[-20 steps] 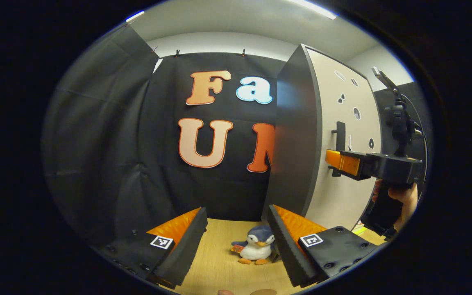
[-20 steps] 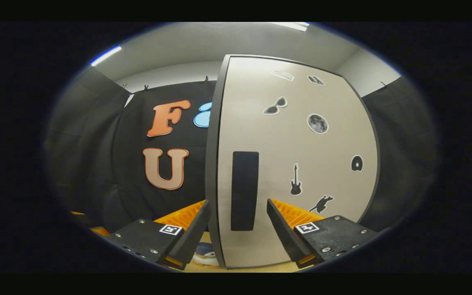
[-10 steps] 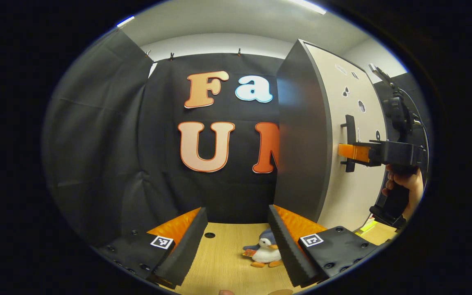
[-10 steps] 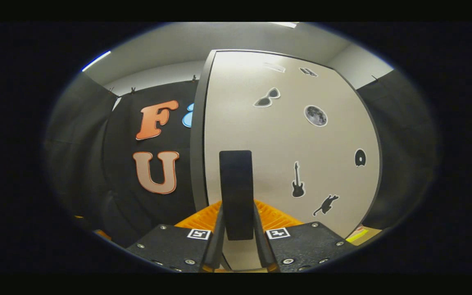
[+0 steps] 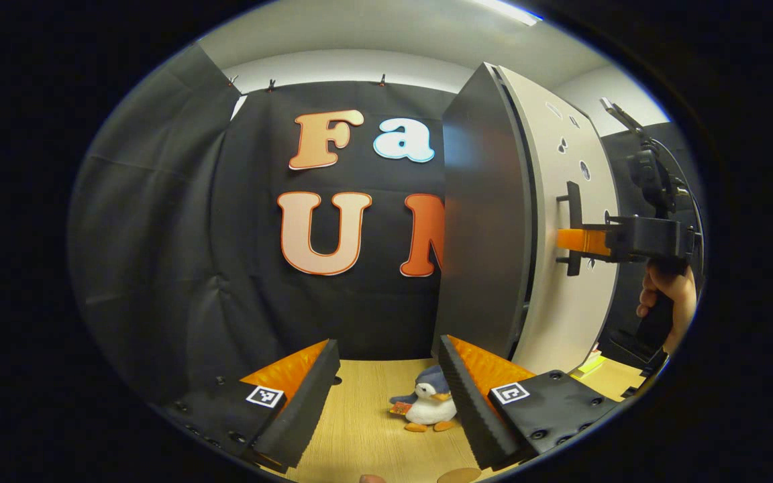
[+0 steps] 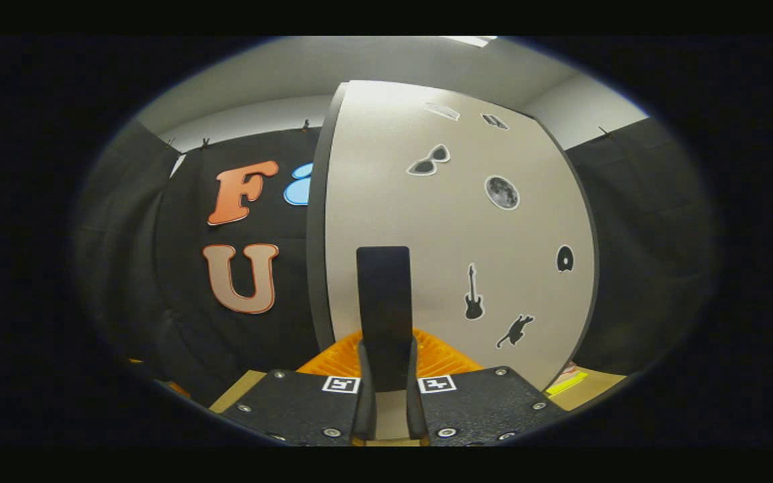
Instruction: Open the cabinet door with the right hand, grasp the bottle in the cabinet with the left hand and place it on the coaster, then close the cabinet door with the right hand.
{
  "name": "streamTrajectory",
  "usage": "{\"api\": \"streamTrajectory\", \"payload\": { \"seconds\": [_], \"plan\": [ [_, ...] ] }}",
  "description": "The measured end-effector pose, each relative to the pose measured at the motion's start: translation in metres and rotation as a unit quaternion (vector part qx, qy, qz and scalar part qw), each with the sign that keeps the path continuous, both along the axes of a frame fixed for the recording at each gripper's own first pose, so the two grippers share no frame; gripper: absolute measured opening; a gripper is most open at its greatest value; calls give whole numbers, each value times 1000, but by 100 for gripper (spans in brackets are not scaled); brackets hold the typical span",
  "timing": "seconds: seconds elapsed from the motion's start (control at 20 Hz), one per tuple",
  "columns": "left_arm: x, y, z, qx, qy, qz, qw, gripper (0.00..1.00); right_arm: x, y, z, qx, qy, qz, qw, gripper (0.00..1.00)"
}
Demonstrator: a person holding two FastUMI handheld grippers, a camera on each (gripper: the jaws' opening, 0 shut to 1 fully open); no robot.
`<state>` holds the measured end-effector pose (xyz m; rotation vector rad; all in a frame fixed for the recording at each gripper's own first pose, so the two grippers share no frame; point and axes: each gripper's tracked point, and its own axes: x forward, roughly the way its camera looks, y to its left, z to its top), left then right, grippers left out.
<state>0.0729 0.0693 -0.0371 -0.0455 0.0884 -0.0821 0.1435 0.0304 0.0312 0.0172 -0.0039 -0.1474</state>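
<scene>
Door-opening step: right gripper (image 6: 386, 382) clamped on cabinet door (image 6: 440, 235) handle (image 6: 384, 302), door just ajar, left gripper (image 5: 386, 396) open over table (image 5: 366, 429); bottle unseen, presumably inside; next, swing wider

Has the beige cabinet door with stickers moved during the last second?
Yes. The beige cabinet door has swung slightly out from the dark cabinet side, opening a gap, pulled by the right gripper.

The plush penguin (image 5: 427, 404) is half hidden behind the left hand-held gripper's finger (image 5: 467, 402). At the bottom edge a brown disc (image 5: 459, 475) is cut off.
</scene>
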Motion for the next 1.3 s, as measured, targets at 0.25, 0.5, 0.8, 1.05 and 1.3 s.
{"api": "streamTrajectory", "payload": {
  "seconds": [0.25, 0.5, 0.8, 1.05, 1.3],
  "plan": [
    [-30, -35, 6, 7, -6, 1, 1000, 96, -33, -2, 9, 1, -8, 33, 999, 17],
    [-57, -75, 22, -6, -16, 30, 999, 96, -96, -33, 14, 12, -7, 80, 997, 17],
    [-89, -128, 38, -26, -25, 42, 998, 97, -163, -84, 12, 17, -7, 112, 994, 17],
    [-113, -171, 41, -27, -25, 38, 999, 96, -214, -142, 15, 6, -6, 100, 995, 19],
    [-127, -213, 39, -60, -19, 18, 998, 95, -236, -197, 21, -17, -3, 72, 997, 10]
  ]
}}
